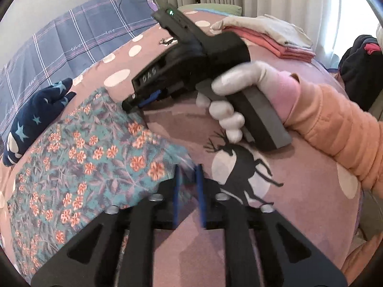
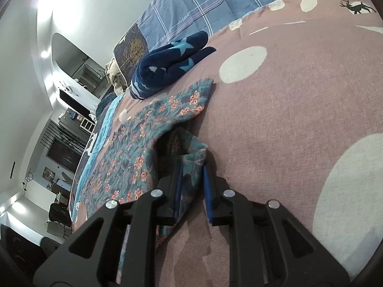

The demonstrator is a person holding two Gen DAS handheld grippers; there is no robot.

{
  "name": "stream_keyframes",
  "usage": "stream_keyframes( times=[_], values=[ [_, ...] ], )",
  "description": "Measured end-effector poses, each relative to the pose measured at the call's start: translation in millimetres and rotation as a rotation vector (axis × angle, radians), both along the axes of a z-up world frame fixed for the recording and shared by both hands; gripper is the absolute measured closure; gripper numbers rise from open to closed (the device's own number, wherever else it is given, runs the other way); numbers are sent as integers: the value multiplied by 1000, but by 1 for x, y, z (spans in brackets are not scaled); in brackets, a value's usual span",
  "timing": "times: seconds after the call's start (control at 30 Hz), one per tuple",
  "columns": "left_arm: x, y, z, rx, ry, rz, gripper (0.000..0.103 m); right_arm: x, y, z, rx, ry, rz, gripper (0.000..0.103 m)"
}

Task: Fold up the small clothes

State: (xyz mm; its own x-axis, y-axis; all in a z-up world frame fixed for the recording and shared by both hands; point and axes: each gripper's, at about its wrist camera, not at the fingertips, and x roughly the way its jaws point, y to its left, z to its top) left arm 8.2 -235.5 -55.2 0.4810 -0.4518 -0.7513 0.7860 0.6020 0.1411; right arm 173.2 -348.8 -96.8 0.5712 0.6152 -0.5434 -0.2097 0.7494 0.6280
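The floral garment [image 1: 79, 157] is spread on the bed [image 1: 299, 179], over the mauve spotted cover with deer prints. In the left wrist view it is seen lying flat, its long axis running from the lower left up toward the upper middle of that view, where one corner ends under the tip of the right hand-held gripper [image 1: 134, 101]. In the right wrist view [image 2: 134, 148] the near edge is seen folded and raised, with a fold of the cloth standing between the blue pads of the right hand-held gripper [image 2: 192, 186]; the jaws stand a little apart, and whether the pads press on the cloth cannot be told. The left hand-held gripper [image 1: 189, 186] hovers at the garment's right edge, its jaws partly apart with blurred cloth at their tips; a firm hold cannot be told.

Just beyond the garment's far end a navy star-patterned garment [image 2: 167, 64] lies rolled, near the blue checked sheet [image 1: 59, 38] along the bed's far edge. To the right of the floral garment a wide stretch of bare cover is left open.

Only the left wrist view shows the gloved right hand [image 1: 229, 110] on the gripper handle, the orange sleeve [image 1: 340, 129], and a stack of folded clothes [image 1: 270, 38] near the bed's far right corner. Only the right wrist view shows the room past the bed's left edge, with dark furniture [image 2: 64, 148].
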Motion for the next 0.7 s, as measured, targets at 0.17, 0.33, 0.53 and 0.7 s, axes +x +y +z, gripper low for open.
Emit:
stream_keyframes(
  times=[0.17, 0.33, 0.53, 0.7],
  values=[
    [10, -18, -1, 38, -44, 27, 53, 0, 1, 0, -1, 1, 0, 86],
    [44, -25, -13, 63, 21, 119, 100, -1, 0, 0, 3, 0, 2, 86],
    [37, 1, 5, -54, 137, 101, 101, -1, 1, 0, 1, 2, 6, 86],
    [20, -1, -7, 26, 109, 59, 101, 0, -2, -2, 6, 8, -8, 90]
  ],
)
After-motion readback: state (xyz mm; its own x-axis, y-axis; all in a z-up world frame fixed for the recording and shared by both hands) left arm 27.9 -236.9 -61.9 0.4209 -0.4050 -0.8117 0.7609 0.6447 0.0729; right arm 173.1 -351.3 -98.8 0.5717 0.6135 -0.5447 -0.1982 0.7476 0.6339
